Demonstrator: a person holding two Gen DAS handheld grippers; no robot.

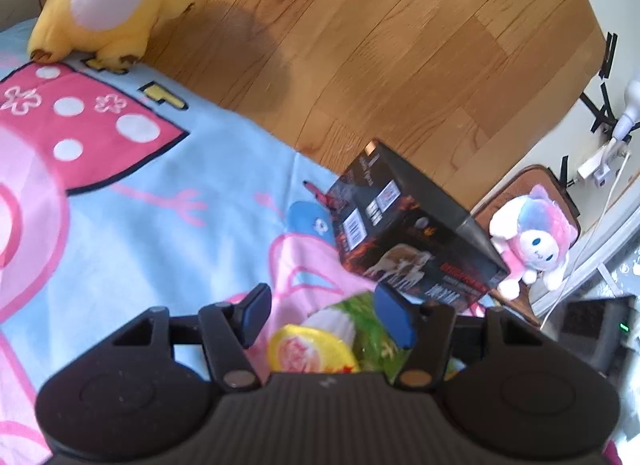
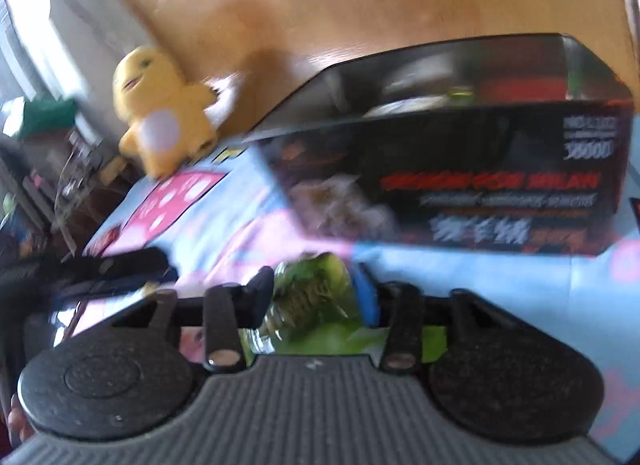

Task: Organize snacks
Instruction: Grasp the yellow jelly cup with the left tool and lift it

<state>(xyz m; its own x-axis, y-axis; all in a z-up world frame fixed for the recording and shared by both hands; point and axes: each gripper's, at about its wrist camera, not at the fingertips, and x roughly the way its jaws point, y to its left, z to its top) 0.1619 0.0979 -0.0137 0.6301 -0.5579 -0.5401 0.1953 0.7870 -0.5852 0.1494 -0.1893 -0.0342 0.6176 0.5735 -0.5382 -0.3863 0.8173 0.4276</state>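
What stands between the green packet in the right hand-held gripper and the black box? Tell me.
Nothing visible: only blanket lies between the green packet, gripped by the right hand-held gripper, and the open black box ahead.

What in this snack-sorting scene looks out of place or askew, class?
Two things stand out. The black box sits skewed on the cartoon blanket. The yellow plush toy lies across the blanket's edge, partly on the wooden floor. Nothing looks spilled or damaged.

At ten o'clock we see a yellow plush toy (image 1: 90, 5) sitting where the cartoon blanket (image 1: 160, 201) meets the wooden floor (image 1: 380, 45); at three o'clock a pink-and-white plush (image 1: 534, 239) rests on a brown cushion (image 1: 532, 185).
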